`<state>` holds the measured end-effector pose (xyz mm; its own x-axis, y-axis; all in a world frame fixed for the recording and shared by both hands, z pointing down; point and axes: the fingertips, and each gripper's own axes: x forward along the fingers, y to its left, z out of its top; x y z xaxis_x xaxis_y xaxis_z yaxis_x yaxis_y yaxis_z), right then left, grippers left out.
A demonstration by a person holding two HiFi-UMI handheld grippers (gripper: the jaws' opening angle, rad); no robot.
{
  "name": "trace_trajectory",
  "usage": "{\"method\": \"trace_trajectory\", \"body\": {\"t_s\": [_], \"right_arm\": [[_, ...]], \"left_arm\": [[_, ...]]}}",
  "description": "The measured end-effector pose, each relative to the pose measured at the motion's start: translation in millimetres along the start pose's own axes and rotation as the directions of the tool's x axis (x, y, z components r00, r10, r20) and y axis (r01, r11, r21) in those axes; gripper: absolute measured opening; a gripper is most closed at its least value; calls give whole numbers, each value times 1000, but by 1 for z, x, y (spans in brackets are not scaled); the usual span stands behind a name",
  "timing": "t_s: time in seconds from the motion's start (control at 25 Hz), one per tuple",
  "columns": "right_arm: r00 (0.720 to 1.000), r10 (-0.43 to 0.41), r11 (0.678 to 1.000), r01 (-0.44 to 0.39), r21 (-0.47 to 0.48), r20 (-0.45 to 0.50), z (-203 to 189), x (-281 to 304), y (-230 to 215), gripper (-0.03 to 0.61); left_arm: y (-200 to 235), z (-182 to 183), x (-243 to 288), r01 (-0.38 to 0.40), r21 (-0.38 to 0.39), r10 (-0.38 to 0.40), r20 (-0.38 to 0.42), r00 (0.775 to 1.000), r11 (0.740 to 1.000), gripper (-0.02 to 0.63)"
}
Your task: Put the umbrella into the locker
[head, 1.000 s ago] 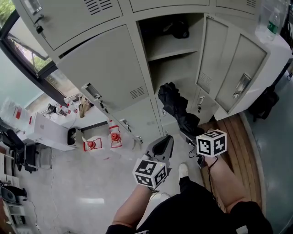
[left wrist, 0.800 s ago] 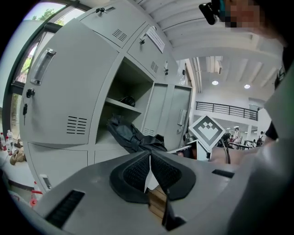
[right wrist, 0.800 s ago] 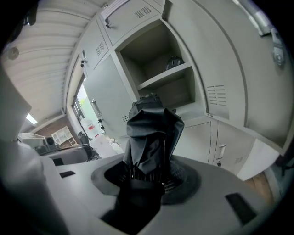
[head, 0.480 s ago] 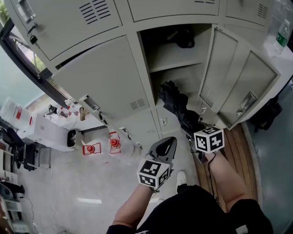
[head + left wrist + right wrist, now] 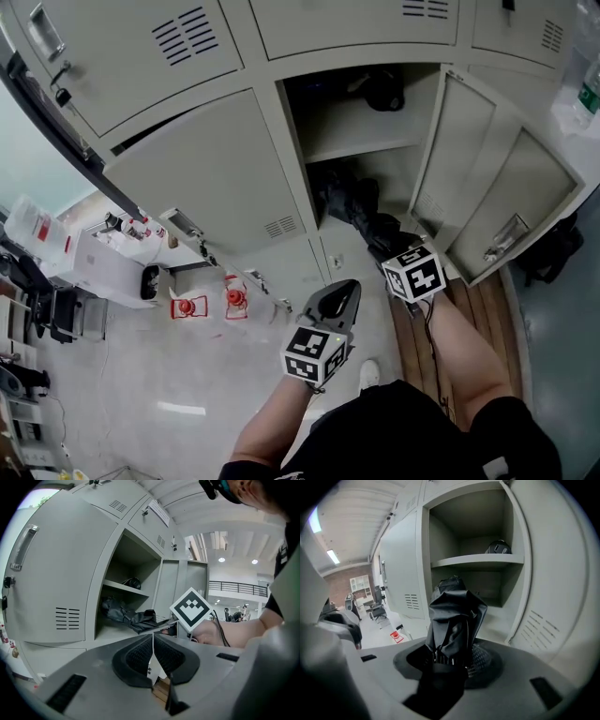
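A folded black umbrella (image 5: 358,212) (image 5: 452,620) (image 5: 127,615) is clamped in my right gripper (image 5: 394,251) (image 5: 451,660). Its far end reaches into the lower compartment of the open locker (image 5: 370,150) (image 5: 487,562), under the shelf. The umbrella's fabric hides the right jaws' tips. My left gripper (image 5: 335,302) (image 5: 153,654) hovers lower and left of the locker opening, shut with nothing between its pads. In the left gripper view the right gripper's marker cube (image 5: 190,610) sits at the locker's mouth.
The locker door (image 5: 502,202) stands swung open on the right. A dark object (image 5: 382,89) (image 5: 499,548) lies on the upper shelf. Closed locker doors (image 5: 211,173) flank the left. Red items (image 5: 211,295) and clutter sit on the floor at left; a wooden strip (image 5: 469,309) runs at right.
My right gripper has carried the umbrella up and forward, so its far end now lies inside the lower compartment. The left gripper has drifted a little toward the lockers.
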<state>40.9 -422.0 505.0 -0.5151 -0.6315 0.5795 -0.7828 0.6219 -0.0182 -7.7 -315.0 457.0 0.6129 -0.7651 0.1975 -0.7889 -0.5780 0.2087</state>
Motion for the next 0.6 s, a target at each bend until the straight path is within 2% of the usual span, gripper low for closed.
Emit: {"method": "trace_trajectory", "body": {"t_s": [0.28,0.6], "right_arm": [[999,-31,992,28,-122,-20,17,20,-22,235],[999,-18,988,13,-156,-26,32,36,-32,235]], "left_arm": [[3,6,18,-33,9,33,8,999,999,21],[-3,10,26,-61,6,61,20,998,998,21]]}}
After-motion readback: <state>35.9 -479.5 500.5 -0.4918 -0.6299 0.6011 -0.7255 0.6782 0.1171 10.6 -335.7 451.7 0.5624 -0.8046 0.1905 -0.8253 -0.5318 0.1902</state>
